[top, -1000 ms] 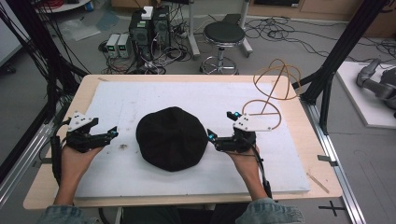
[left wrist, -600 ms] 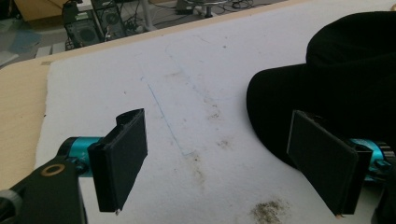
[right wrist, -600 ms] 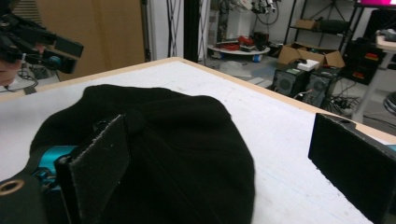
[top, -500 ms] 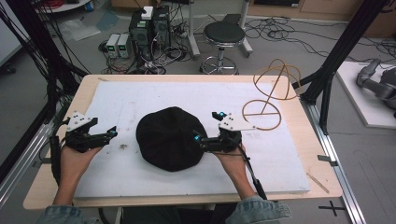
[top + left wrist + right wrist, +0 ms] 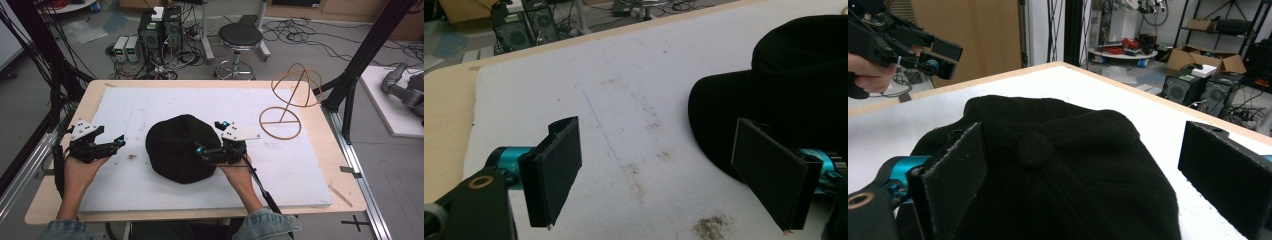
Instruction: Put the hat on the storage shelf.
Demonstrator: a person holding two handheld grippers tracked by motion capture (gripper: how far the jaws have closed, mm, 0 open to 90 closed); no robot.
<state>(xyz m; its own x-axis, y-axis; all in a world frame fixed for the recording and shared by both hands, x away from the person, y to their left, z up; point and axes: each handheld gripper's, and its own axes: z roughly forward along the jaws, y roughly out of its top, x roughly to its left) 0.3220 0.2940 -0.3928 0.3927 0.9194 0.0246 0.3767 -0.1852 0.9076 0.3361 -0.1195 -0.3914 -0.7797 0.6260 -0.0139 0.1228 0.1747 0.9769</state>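
Observation:
A black cap [image 5: 175, 150] lies crown up in the middle of the white mat [image 5: 150, 105]. My right gripper [image 5: 210, 138] is open at the cap's right edge, its jaws reaching over the fabric. In the right gripper view the cap [image 5: 1073, 140] with its top button [image 5: 1033, 147] lies between the spread jaws of my right gripper [image 5: 1093, 175]. Left of the cap, my left gripper [image 5: 112, 142] is held open and apart from it. In the left gripper view, my left gripper [image 5: 661, 175] has bare mat between its jaws, with the cap [image 5: 794, 85] at the right.
An orange wire stand [image 5: 290, 100] with a round base sits at the mat's back right. The wooden table edge [image 5: 50, 200] frames the mat. A stool [image 5: 240, 37] and computer boxes [image 5: 160, 25] stand on the floor beyond. Black frame posts [image 5: 370, 45] rise at both sides.
My right gripper has moved left from beside the cap onto its right edge and turned towards it. The left gripper and the cap have stayed put.

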